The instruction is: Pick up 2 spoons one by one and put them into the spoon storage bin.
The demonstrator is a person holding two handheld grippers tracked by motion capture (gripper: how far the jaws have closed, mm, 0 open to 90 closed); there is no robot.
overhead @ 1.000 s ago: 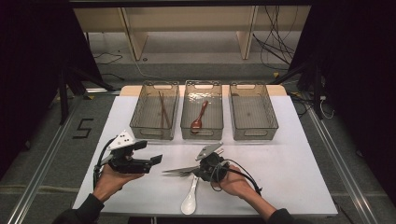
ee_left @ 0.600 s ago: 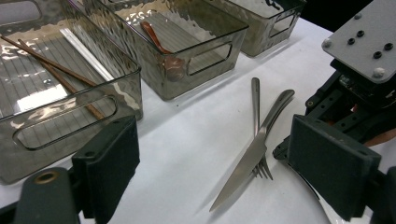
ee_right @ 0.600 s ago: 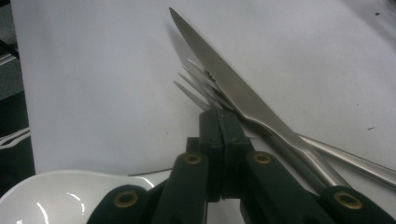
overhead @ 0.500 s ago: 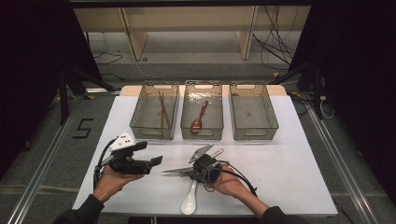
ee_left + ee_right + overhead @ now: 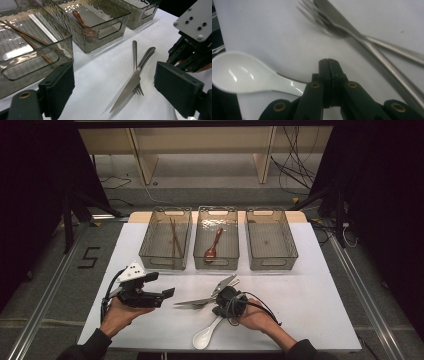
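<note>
The right gripper (image 5: 226,301), its jaws pressed together with nothing between them, sits low over the handle of the white spoon (image 5: 206,335) near the desk's (image 5: 320,285) front edge — the knife (image 5: 197,301) and fork (image 5: 220,296) lie crossed just beyond it, touching each other. The left gripper (image 5: 167,293) hovers beside them toward the front-left corner, jaws spread wide and empty. Along the desk's back edge stand three bins — chopsticks (image 5: 173,237) in the left bin (image 5: 166,239), a brown spoon (image 5: 214,245) in the middle bin (image 5: 216,238), and the right bin (image 5: 271,239).
</note>
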